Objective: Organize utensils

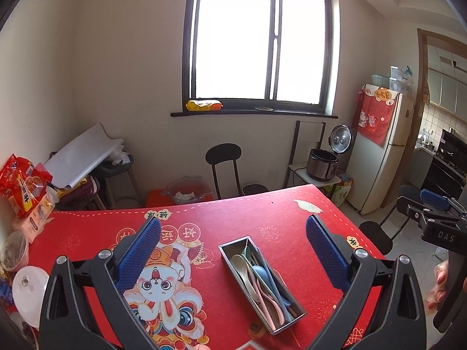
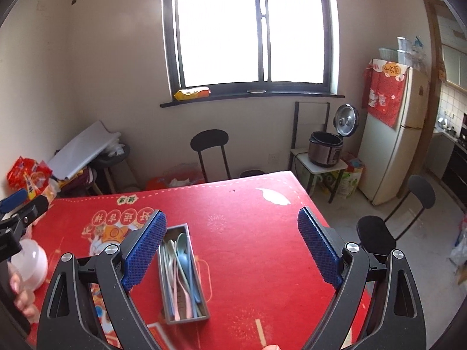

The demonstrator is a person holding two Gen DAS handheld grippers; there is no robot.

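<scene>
Below the left gripper (image 1: pixel 233 242), whose jaws stand wide apart and empty, a metal tray (image 1: pixel 287 319) of pastel spoons (image 1: pixel 256 277) lies on the red table (image 1: pixel 277 207), between the pads and nearer the right one. From the right wrist, the right gripper (image 2: pixel 232 239) gapes equally empty; the tray (image 2: pixel 186 318) sits just beside its left pad (image 2: pixel 144 250).

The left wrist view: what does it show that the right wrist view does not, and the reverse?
Only the left wrist view shows the clear cup at the table's left edge and the black stove in the kitchen. Only the right wrist view shows a pale wooden stick lying on the red table cover. Both show the metal tray filled with pastel spoons, the rice cooker, the fridge, and both grippers open and empty.
</scene>
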